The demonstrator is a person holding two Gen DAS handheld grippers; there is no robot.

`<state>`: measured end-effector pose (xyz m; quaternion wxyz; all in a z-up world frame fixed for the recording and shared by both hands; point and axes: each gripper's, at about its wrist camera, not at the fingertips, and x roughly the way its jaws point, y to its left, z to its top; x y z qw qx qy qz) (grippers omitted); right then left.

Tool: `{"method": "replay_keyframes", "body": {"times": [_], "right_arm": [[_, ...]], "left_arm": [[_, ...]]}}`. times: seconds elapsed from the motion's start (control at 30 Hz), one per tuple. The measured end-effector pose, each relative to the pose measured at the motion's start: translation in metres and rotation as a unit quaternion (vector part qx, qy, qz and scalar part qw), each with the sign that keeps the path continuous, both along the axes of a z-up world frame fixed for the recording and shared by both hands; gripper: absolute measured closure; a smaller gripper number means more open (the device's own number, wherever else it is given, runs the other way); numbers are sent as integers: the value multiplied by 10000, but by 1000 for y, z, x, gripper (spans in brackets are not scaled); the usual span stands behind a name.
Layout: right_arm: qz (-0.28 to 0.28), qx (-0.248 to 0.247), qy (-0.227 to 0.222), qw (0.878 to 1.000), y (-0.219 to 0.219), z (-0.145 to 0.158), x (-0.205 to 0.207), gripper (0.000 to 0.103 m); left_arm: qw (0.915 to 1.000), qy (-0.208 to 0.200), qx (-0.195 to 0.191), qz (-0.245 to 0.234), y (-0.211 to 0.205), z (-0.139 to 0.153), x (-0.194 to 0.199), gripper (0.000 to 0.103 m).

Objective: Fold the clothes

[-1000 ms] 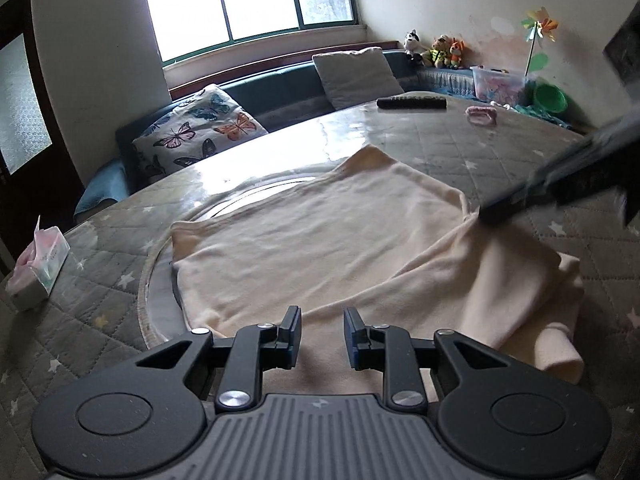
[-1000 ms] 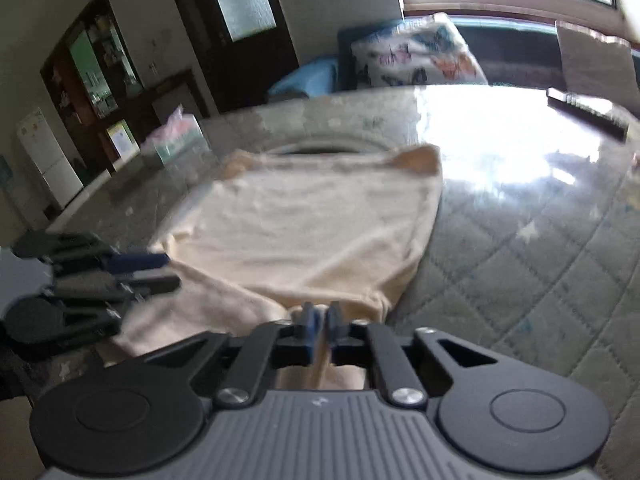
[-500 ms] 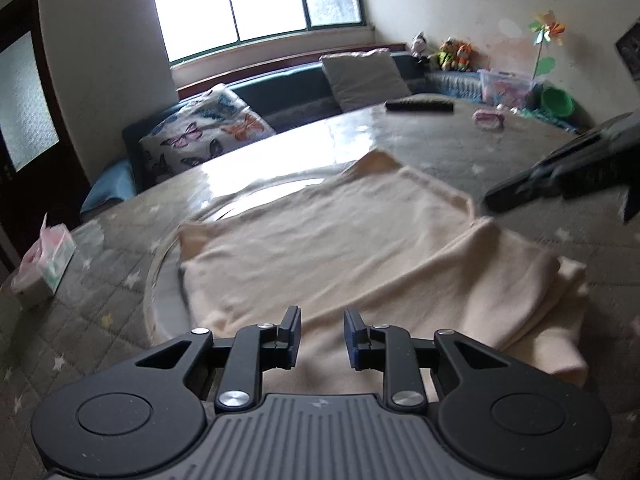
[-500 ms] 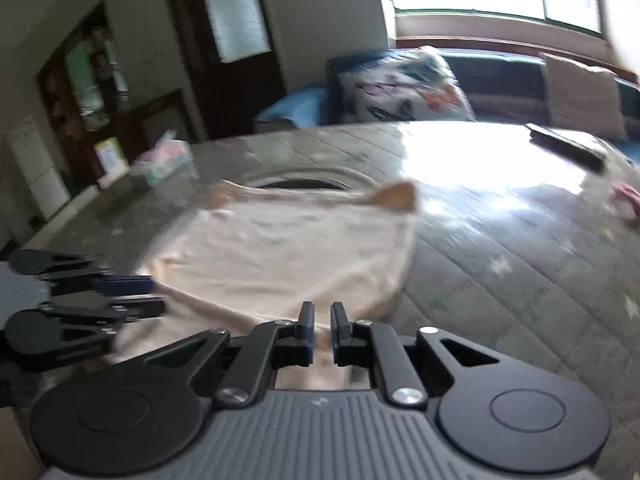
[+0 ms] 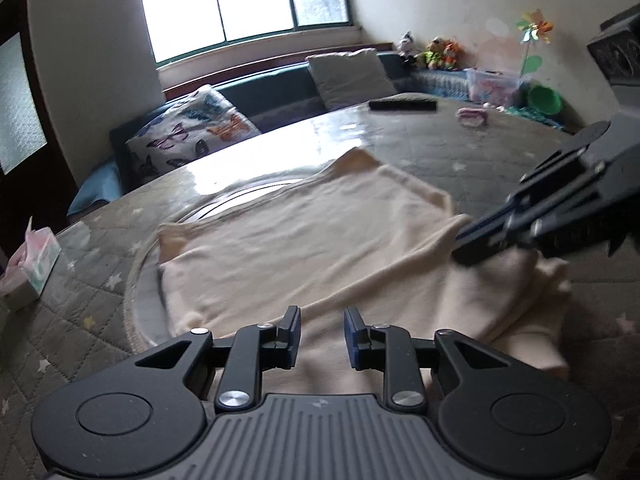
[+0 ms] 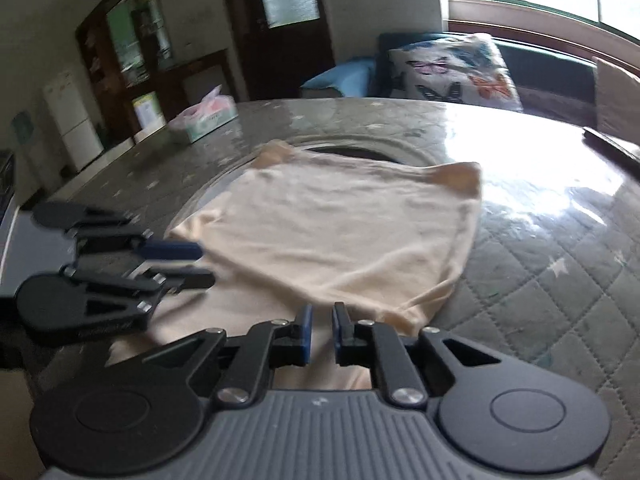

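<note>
A cream garment (image 5: 320, 240) lies spread on the round quilted table (image 5: 500, 160), its right side folded over into a thick layered edge. My left gripper (image 5: 322, 320) hovers over the near hem, open, with cloth below the gap and nothing pinched. In the right wrist view the garment (image 6: 340, 232) stretches ahead. My right gripper (image 6: 321, 312) sits just above its folded corner. Its jaws are opening, with a narrow gap and no cloth pressed between the pads. The right gripper (image 5: 466, 248) shows at the fold's edge in the left view. Across the cloth, the left gripper (image 6: 206, 264) stands open.
A tissue box (image 5: 28, 268) stands at the table's left edge. At the far side lie a dark remote (image 5: 402, 105) and a small pink item (image 5: 472, 117). A bench with a butterfly pillow (image 5: 188, 136) runs behind the table. A glass turntable rim (image 6: 360, 148) shows under the garment.
The right gripper's jaws went from shut to slightly parted and it rolled a little over the folded corner. The left gripper stayed put, still open.
</note>
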<state>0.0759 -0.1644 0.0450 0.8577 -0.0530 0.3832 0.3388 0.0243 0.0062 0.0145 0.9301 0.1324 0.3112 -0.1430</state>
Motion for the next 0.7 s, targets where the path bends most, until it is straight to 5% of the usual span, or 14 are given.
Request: {"method": "replay_keyframes", "body": {"times": [0.27,0.7], "right_arm": [[248,-322,-8,9992,-7,-8,-36,89],[60,-287,-66,9995,-21,3,-34,86]], "left_arm": [[9994,-37,181,-290,-8,-9,-22,74],[9997,-57,83,217,31,-3,-36,69]]}}
